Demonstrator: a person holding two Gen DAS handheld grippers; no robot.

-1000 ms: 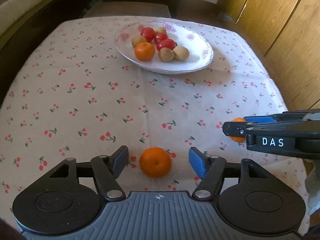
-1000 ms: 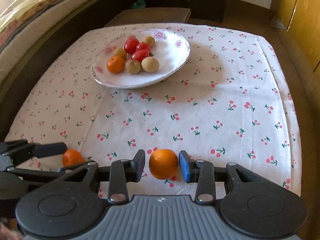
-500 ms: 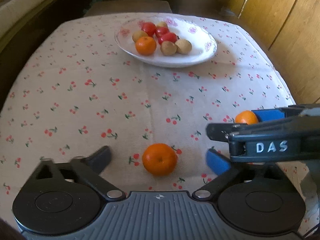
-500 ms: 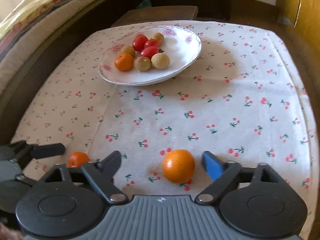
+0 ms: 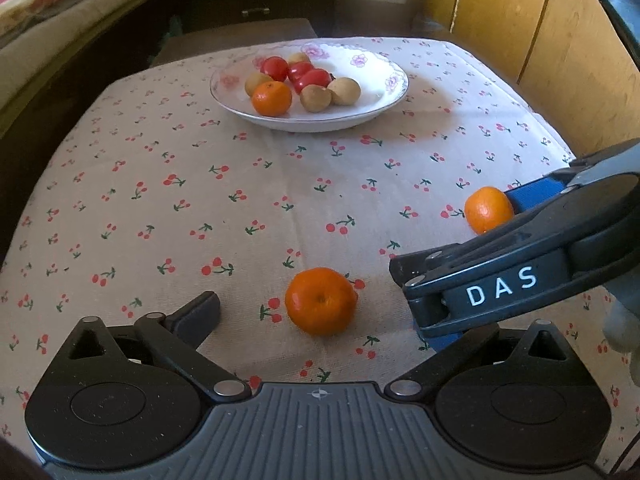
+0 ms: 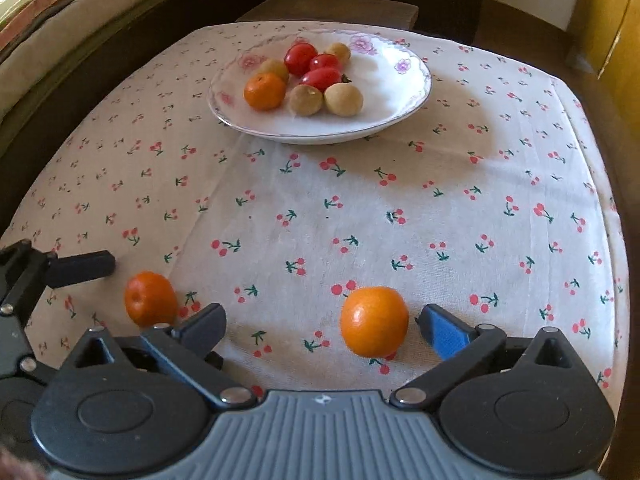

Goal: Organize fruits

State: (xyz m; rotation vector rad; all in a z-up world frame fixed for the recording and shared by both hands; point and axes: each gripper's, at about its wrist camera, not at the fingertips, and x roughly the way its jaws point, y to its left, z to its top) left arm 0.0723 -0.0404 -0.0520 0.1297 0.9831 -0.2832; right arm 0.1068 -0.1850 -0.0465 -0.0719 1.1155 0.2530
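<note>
Mandarin (image 5: 321, 301) on the table (image 5: 160, 208), between the left gripper (image 5: 316, 322) fingers, untouched; fingers wide, holding nothing. Second mandarin (image 6: 374, 321) between the right gripper (image 6: 320, 326) fingers, nearer the blue one; jaws opening, no contact. Each hand nearest its own fruit. Plate (image 6: 400, 120) of fruit far beyond

My left wrist view looks steeply down along its fingers from close above the near edge of the tablecloth (image 5: 160, 200), facing the plate (image 5: 384, 96) at the far end. My right wrist view does likewise from just alongside. Both share the cloth, the plate and two oranges; each catches the other gripper at its side edge.
</note>
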